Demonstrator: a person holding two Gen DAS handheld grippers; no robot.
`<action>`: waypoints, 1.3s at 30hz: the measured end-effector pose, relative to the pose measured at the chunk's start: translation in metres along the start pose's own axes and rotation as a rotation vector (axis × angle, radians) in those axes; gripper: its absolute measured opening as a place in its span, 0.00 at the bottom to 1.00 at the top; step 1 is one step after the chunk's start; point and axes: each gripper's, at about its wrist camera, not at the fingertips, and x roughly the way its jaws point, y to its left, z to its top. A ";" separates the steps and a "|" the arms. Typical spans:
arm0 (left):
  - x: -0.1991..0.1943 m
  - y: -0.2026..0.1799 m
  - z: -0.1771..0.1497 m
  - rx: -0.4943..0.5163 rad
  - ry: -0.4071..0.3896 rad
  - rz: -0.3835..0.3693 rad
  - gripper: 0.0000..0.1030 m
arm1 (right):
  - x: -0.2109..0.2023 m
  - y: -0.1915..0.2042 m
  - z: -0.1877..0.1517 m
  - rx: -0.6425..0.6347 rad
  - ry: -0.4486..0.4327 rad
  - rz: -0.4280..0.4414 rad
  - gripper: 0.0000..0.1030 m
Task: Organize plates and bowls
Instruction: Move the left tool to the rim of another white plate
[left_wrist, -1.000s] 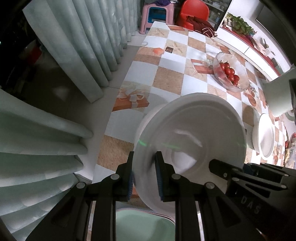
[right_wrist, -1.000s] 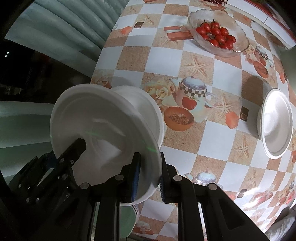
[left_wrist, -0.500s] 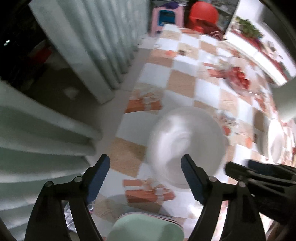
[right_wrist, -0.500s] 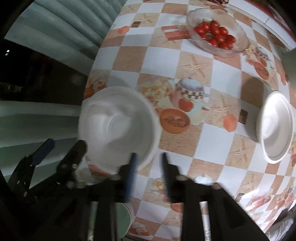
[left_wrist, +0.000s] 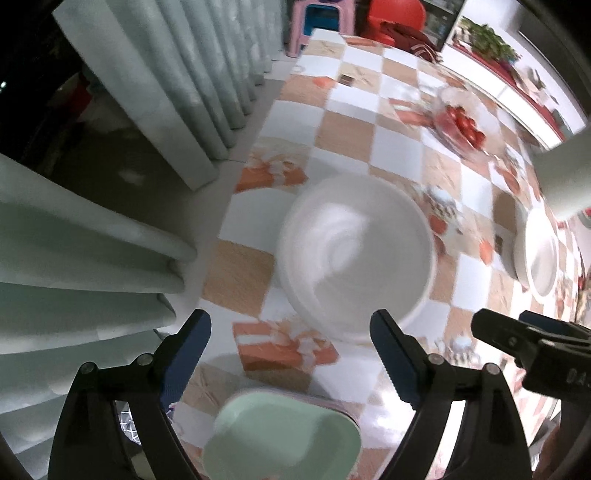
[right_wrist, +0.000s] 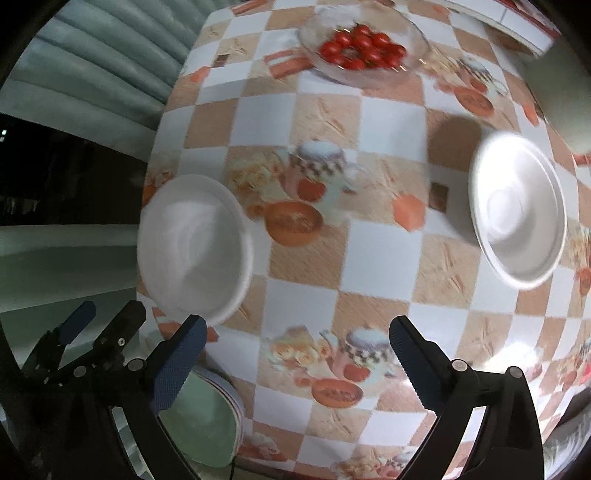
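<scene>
Hovering with nothing between them, left gripper and right gripper have jaws just opened wide, white bowl stack sits released on the tablecloth; next, reach the far white plate by its rim.

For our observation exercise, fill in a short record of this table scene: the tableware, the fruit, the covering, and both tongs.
near white bowl: upright on the table, nothing gripping it
far white dish: apart, toward the right
glass bowl: holds red tomatoes
green dish: at the near table edge
tablecloth: checked, printed with cups
left tongs: just opened, empty
right tongs: just opened, empty
</scene>
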 end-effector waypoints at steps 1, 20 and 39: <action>-0.001 -0.005 -0.004 0.013 0.004 -0.004 0.87 | 0.000 -0.006 -0.005 0.011 0.006 -0.002 0.97; -0.012 -0.103 -0.069 0.244 0.080 -0.036 0.87 | 0.002 -0.135 -0.103 0.228 0.075 0.009 0.97; -0.011 -0.201 -0.048 0.325 0.088 -0.061 0.87 | -0.027 -0.221 -0.094 0.345 0.009 0.007 0.97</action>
